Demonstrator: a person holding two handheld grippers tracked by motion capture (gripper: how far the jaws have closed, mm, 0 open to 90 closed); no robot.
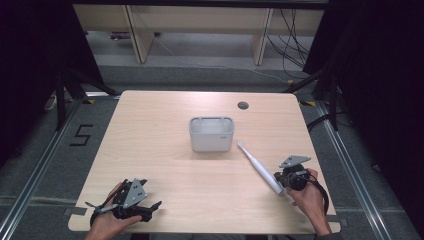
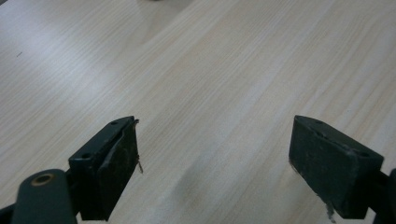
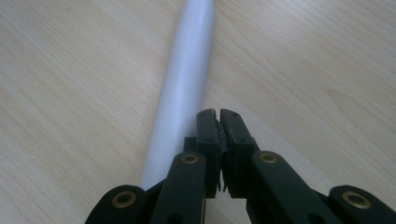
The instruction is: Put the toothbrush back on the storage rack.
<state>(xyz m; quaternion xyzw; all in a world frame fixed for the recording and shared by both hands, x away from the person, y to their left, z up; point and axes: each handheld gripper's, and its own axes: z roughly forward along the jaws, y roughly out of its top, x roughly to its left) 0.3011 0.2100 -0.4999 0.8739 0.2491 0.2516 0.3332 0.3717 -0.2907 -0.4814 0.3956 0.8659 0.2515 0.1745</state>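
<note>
A white electric toothbrush [image 1: 258,167] lies flat on the table, its brush head toward a pale grey open box [image 1: 211,134] in the middle. My right gripper [image 1: 284,183] is at the handle end, shut with nothing between its jaws. In the right gripper view the white handle [image 3: 183,84] runs up just left of the closed fingertips [image 3: 217,115], beside them and not gripped. My left gripper [image 1: 150,207] rests near the table's front left edge in a hand. Its jaws stand wide apart over bare wood [image 2: 210,154].
The wooden table [image 1: 150,135] has a round cable hole [image 1: 243,105] at the back right. Dark floor with rails surrounds it, and desk legs and cables stand beyond the far edge.
</note>
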